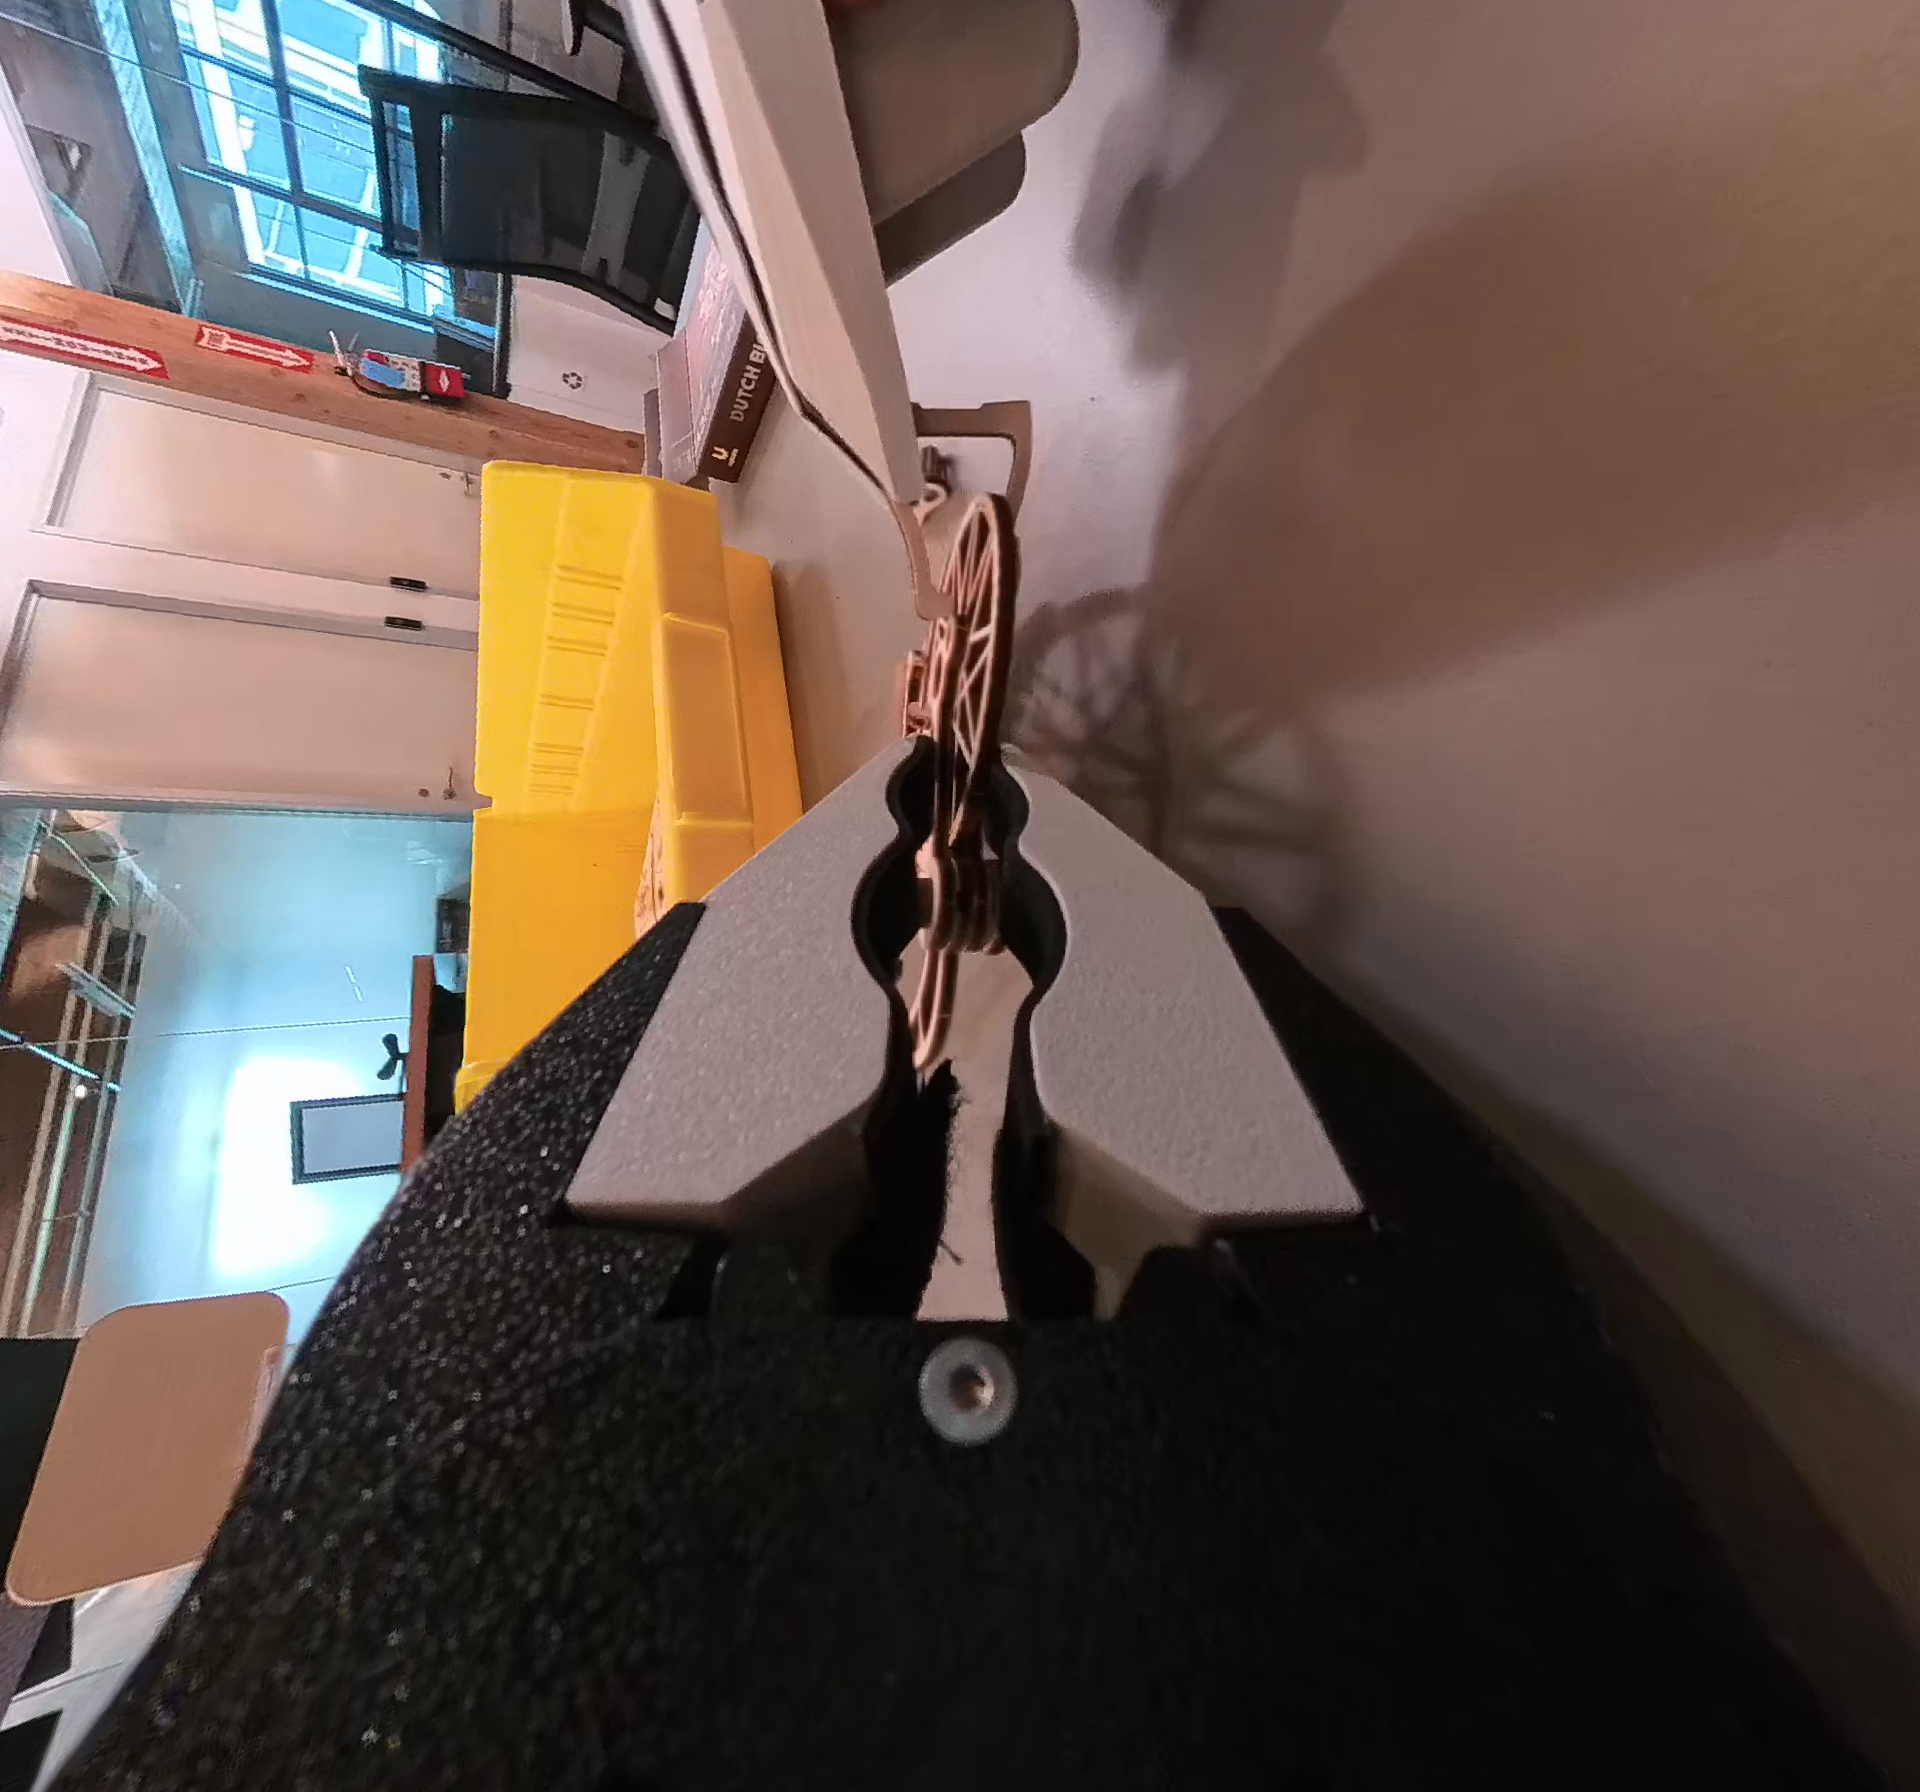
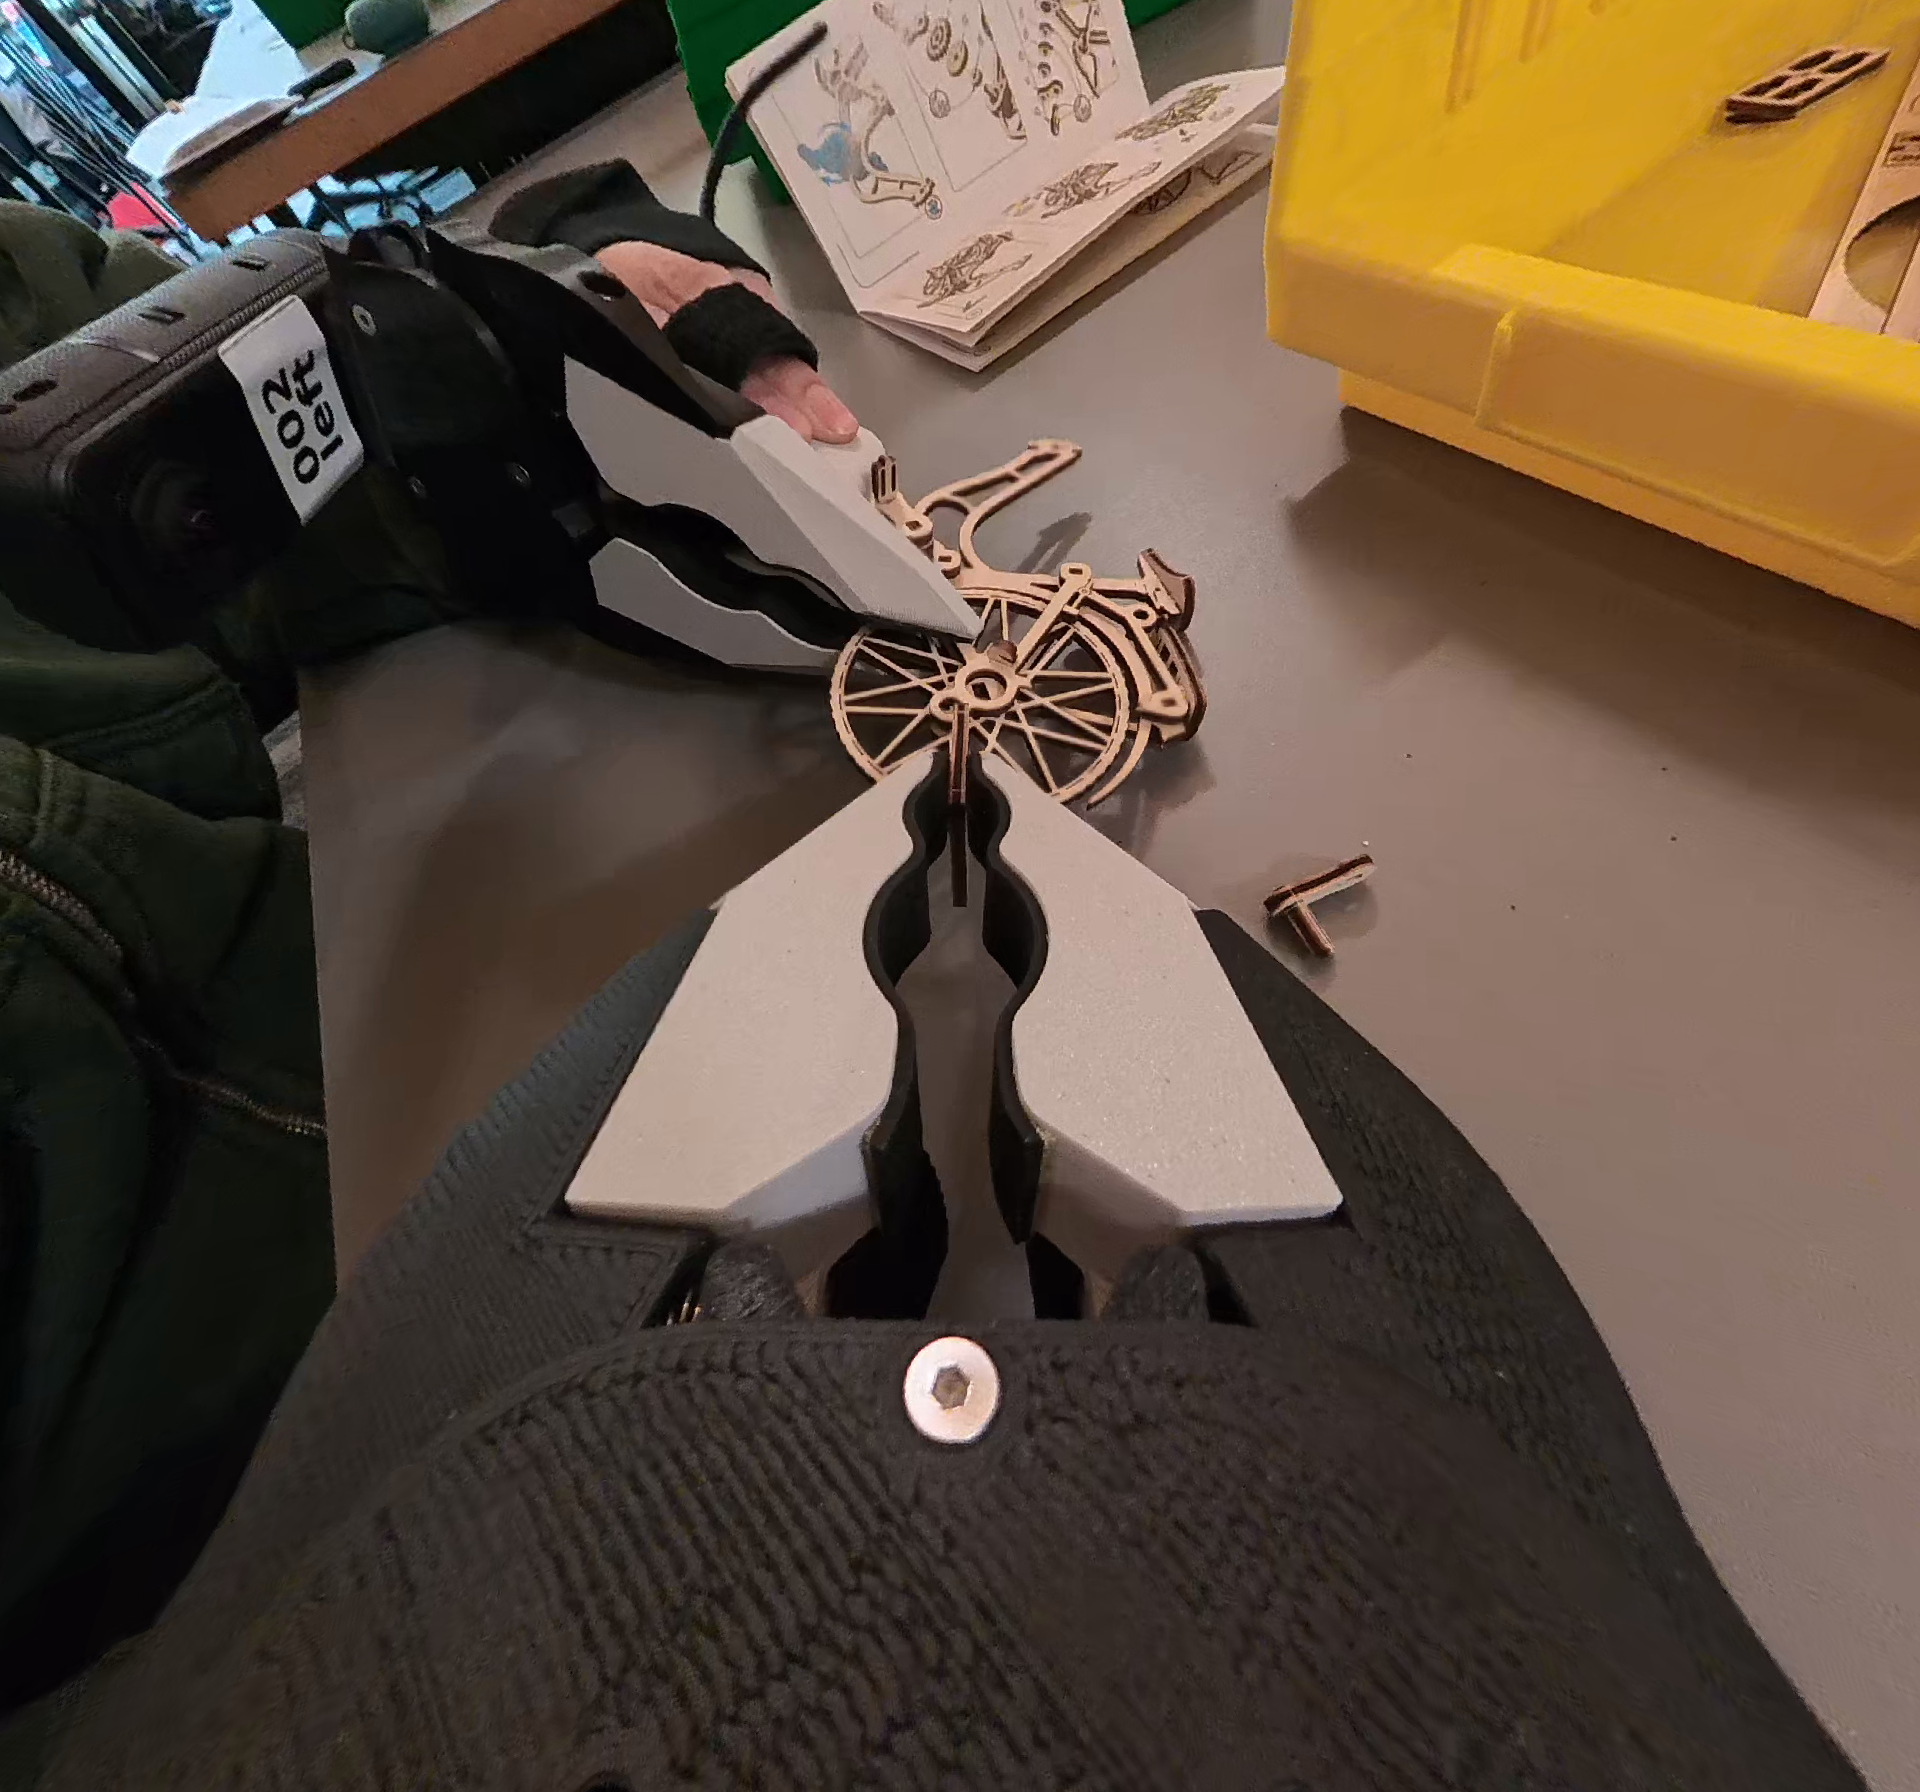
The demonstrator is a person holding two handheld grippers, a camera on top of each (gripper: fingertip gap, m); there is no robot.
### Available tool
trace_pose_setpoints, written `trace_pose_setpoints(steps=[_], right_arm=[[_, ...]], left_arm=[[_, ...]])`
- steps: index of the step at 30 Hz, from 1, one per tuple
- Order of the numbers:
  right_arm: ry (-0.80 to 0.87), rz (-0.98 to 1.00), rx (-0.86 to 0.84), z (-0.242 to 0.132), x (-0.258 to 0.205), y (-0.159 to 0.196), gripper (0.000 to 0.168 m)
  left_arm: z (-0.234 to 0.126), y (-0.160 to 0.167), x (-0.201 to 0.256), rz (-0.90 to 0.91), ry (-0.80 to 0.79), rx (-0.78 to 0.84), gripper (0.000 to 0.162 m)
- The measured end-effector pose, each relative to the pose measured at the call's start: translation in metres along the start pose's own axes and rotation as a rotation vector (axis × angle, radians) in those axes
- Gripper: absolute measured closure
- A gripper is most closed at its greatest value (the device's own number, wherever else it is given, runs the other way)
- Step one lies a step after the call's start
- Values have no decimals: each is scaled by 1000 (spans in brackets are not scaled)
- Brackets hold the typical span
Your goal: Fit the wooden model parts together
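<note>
Left gripper [image 2: 940, 625] pinches the bicycle model [image 2: 1023, 662] at its wheel [image 1: 966, 693], steadying it flat on the grey table [image 2: 1558, 807], probably for insertion. Right gripper [image 2: 956, 792] clamps a thin wooden piece [image 2: 956, 755] edge-on, just short of the hub [image 2: 982, 682]. Beyond: manual [image 2: 997, 142], yellow bin [image 2: 1538, 215]. Right of the tips: loose L-piece [image 2: 1317, 895]. Office room, windows [image 1: 291, 111].

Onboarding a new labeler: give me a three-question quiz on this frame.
1. True or false: the right gripper is shut on a thin wooden piece.
2. What does the left gripper clamp? A) booklet B) wooden bicycle C) yellow bin
3. Fill in: the loose L-shaped piece lies on the ____.

Key: 1 true; 2 B, the wooden bicycle; 3 table.
</note>
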State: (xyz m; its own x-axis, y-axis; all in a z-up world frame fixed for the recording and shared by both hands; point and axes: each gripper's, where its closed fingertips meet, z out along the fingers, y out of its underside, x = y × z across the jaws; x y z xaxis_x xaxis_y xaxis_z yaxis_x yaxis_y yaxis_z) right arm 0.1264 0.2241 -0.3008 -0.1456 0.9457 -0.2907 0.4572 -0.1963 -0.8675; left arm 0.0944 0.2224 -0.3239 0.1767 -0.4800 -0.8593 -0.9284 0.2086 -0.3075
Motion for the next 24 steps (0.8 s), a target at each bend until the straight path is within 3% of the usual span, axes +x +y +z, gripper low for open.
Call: trace_pose_setpoints(steps=[8, 24], right_arm=[[45, -92, -88, 11, 0, 9, 165], [29, -78, -51, 9, 0, 3, 167]], left_arm=[[1, -1, 0, 41, -4, -8, 155], [1, -2, 0, 86, -5, -11, 155]])
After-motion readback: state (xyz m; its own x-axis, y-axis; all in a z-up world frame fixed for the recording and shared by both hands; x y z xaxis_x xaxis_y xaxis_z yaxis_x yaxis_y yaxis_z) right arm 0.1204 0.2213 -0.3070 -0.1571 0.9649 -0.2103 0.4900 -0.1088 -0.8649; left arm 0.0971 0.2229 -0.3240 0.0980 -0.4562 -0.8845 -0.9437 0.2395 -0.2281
